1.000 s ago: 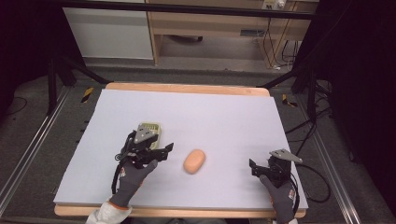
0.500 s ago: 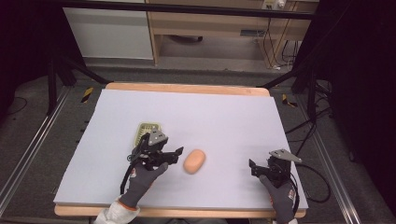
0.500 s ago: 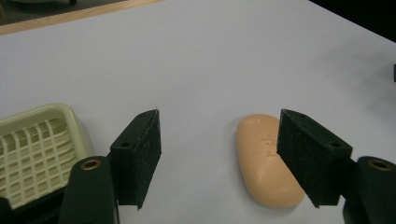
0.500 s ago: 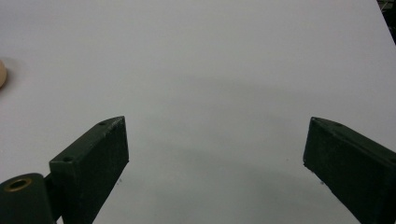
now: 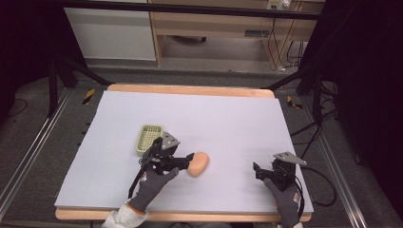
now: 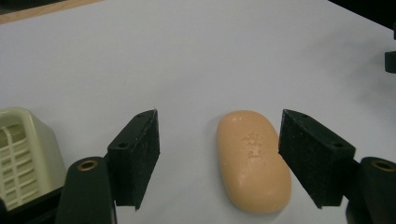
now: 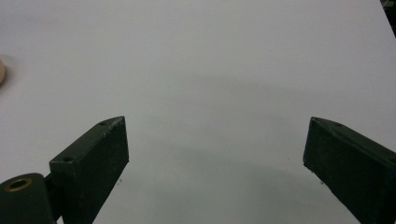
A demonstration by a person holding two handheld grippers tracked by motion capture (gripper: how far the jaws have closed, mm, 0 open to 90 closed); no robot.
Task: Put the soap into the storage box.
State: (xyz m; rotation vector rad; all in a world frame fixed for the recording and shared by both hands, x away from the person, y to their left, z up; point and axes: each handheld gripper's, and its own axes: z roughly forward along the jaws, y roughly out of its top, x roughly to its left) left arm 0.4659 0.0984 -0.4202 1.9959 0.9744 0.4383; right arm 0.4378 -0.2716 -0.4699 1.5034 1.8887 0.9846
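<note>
1. The soap (image 5: 198, 164) is a smooth, peach-colored oval bar with a small stamped mark on top. It lies flat on the white table top (image 5: 228, 118), near the front.
2. The soap dish (image 5: 149, 139) is pale yellow-green with a slatted bottom. It sits upright, near the soap, to its left and a little farther back.

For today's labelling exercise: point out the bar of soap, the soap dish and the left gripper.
bar of soap (image 6: 252, 161), left gripper view, on its embossed top face.
soap dish (image 5: 149, 139), high view, on its slatted floor.
left gripper (image 6: 218, 158), left gripper view, midway between its open jaws.
</note>
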